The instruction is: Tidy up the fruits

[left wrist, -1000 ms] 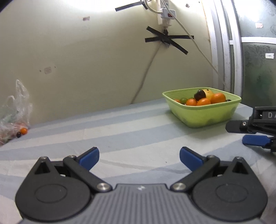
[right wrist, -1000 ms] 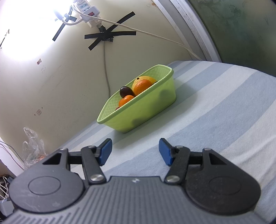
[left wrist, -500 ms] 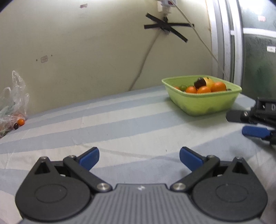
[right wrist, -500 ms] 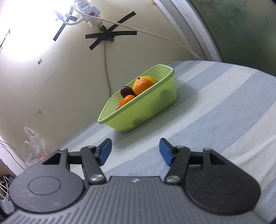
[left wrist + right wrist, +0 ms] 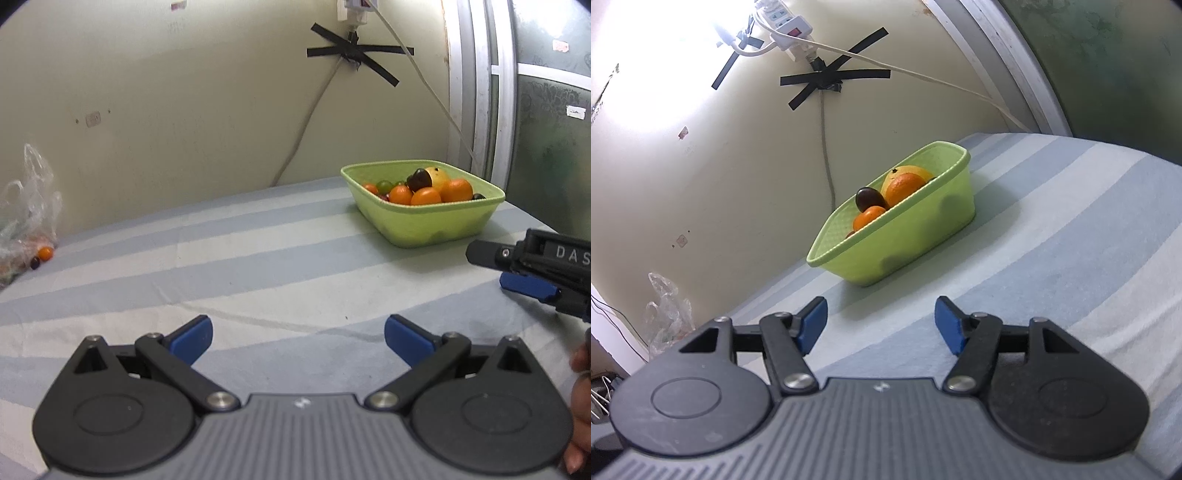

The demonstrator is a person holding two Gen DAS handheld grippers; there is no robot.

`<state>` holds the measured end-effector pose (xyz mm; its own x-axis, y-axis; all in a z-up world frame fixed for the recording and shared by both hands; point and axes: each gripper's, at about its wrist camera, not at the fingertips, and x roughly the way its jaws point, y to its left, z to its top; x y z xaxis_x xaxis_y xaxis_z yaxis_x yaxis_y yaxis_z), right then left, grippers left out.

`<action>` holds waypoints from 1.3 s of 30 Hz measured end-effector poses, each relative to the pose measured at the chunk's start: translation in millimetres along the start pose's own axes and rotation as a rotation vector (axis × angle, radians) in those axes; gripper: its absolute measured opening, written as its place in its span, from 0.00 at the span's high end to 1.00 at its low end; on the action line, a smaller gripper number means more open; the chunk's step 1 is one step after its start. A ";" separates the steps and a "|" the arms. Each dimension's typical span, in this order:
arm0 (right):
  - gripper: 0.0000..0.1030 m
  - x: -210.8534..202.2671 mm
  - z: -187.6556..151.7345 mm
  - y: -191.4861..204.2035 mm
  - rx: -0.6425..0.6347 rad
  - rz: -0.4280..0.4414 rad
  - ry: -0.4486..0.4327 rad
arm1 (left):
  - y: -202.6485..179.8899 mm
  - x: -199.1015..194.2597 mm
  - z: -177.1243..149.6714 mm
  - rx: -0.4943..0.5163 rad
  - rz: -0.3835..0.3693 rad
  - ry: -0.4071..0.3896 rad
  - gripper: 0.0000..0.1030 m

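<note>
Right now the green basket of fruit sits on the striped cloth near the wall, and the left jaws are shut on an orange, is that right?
Not quite. The left gripper holds nothing: its jaws stand open over bare striped cloth, as the left wrist view shows. The rest holds: the green basket of fruit sits on the striped cloth near the wall.

A blown-out white glare floods the upper left of the cream painted wall (image 5: 701, 177) in the right wrist view, washing out detail around the white power strip (image 5: 786, 22). The left wrist view is evenly, softly lit. The lime-green plastic basket (image 5: 923, 236) throws a faint shadow on the blue-and-white striped cloth (image 5: 1071, 229). Fisheye distortion bends the white door frame (image 5: 1008, 62) and darkens every corner. Focus is fairly sharp throughout; the clear crumpled plastic bag (image 5: 29, 206) softens at the edge.
</note>
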<state>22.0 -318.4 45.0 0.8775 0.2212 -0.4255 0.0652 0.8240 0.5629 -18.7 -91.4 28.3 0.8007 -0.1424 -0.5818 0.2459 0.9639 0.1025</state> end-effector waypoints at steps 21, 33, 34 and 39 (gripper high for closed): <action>0.35 -3.6 -1.5 2.5 -0.029 0.028 -0.031 | 5.2 -2.4 1.0 0.018 0.111 -0.066 0.00; 0.35 -5.4 -1.8 2.4 -0.028 0.031 -0.034 | -1.9 -8.4 -1.9 0.041 0.161 -0.123 0.00; 0.35 -5.3 -1.9 2.3 -0.027 0.031 -0.034 | -1.8 -7.7 -1.9 0.040 0.163 -0.118 0.00; 0.35 -5.5 -2.0 2.2 -0.026 0.032 -0.034 | -2.0 -3.4 -2.8 0.049 0.155 -0.090 0.00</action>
<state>16.3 -316.8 47.1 0.8946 0.2298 -0.3832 0.0253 0.8302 0.5569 -23.4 -92.2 27.9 0.8763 -0.0151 -0.4816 0.1404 0.9641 0.2252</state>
